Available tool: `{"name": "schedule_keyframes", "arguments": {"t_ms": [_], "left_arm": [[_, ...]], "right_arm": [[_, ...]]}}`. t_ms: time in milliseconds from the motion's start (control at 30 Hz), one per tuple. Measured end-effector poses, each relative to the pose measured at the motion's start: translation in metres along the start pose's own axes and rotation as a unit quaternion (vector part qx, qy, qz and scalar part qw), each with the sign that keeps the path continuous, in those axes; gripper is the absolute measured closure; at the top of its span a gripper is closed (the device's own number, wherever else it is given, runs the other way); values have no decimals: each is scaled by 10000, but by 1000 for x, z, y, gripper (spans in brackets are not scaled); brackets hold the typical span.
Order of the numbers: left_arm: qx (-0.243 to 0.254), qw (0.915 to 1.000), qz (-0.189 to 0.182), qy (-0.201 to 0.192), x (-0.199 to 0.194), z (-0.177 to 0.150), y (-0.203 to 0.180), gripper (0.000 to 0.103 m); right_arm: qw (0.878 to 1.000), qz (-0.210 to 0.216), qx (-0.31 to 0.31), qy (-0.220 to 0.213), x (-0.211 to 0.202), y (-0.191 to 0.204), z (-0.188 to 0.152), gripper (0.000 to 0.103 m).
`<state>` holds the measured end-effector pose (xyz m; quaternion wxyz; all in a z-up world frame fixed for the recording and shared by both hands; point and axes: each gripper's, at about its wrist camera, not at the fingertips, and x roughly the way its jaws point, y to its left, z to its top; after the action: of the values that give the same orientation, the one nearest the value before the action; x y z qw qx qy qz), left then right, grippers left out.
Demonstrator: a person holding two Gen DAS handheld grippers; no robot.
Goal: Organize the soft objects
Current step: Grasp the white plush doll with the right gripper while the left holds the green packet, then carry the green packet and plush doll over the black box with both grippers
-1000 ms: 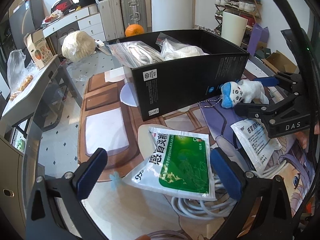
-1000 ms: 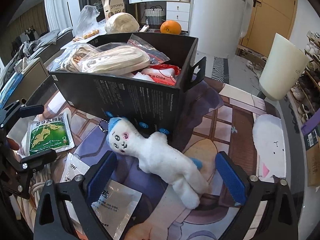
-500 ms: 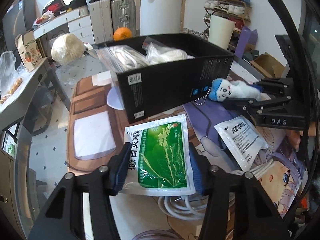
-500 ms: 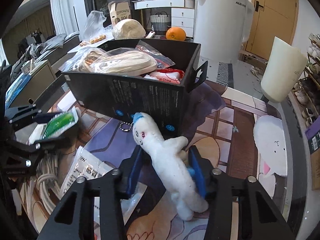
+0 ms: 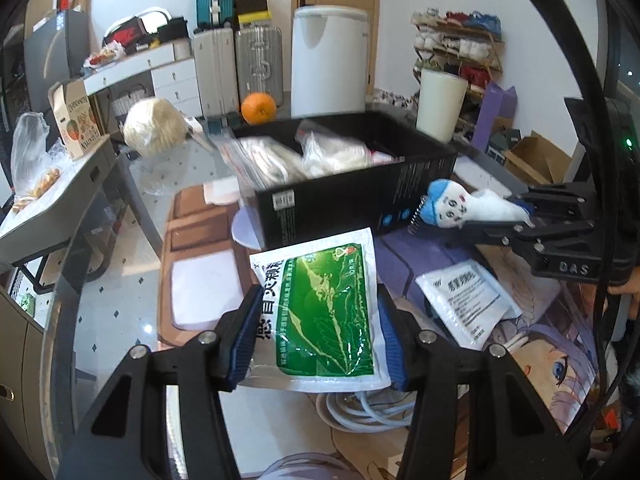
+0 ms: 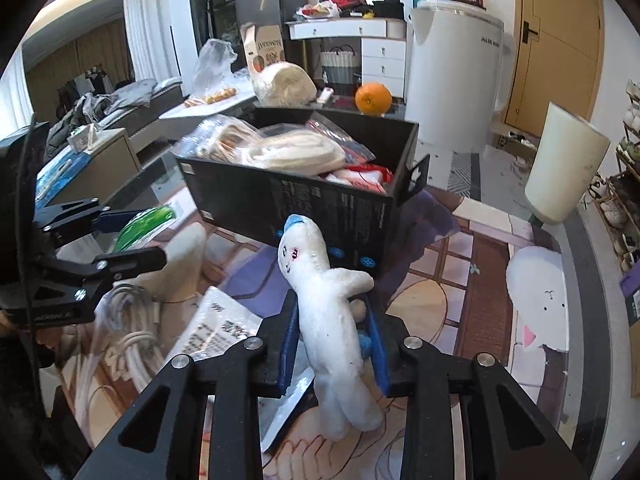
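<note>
My left gripper point(image 5: 316, 336) is shut on a green and white medicine sachet point(image 5: 320, 312) and holds it above the table, in front of the black box point(image 5: 344, 196). My right gripper point(image 6: 332, 340) is shut on a white plush doll with a blue cap point(image 6: 324, 292), lifted off the mat just before the box point(image 6: 304, 208). The box holds bagged white cords and other packets. The doll point(image 5: 460, 204) and right gripper point(image 5: 532, 220) also show at the right of the left wrist view; the left gripper point(image 6: 120, 236) shows at the left of the right wrist view.
A white sachet point(image 5: 468, 300) and coiled white cable point(image 5: 360, 412) lie on the printed mat. An orange point(image 6: 373, 98), a white bundle point(image 6: 284, 84) and a cream bin point(image 6: 564, 168) stand beyond the box. The table's edge runs along the right point(image 6: 584, 320).
Both grippers closed, the left on the green sachet and the right on the plush doll. Both then lifted their objects off the table toward the box.
</note>
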<state>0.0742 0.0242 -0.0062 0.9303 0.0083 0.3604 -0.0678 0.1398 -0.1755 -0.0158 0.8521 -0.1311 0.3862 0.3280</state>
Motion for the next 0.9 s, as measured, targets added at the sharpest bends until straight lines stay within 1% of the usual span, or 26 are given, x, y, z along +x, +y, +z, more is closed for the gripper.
{"name": "schedule_keyframes", "arguments": {"t_ms": [200,400,633,900], "left_arm": [[-147,9988,140,-450,-22,8,5,50],[-267,9948,272,-942,-44,25,13,50],[-235,9922,324,-1184,-50,45,19,50],[-228,9911,373,-1257,-33,68,26,50]], "right_arm": [[9995,88,-86,-285,-26,8,3,72],[9974,283,-95,-652,-55,15,17,72],[9957,188,-45,-911,-79,17,36,72],[9946,-9,141,-1033,-73,13,62,72]]}}
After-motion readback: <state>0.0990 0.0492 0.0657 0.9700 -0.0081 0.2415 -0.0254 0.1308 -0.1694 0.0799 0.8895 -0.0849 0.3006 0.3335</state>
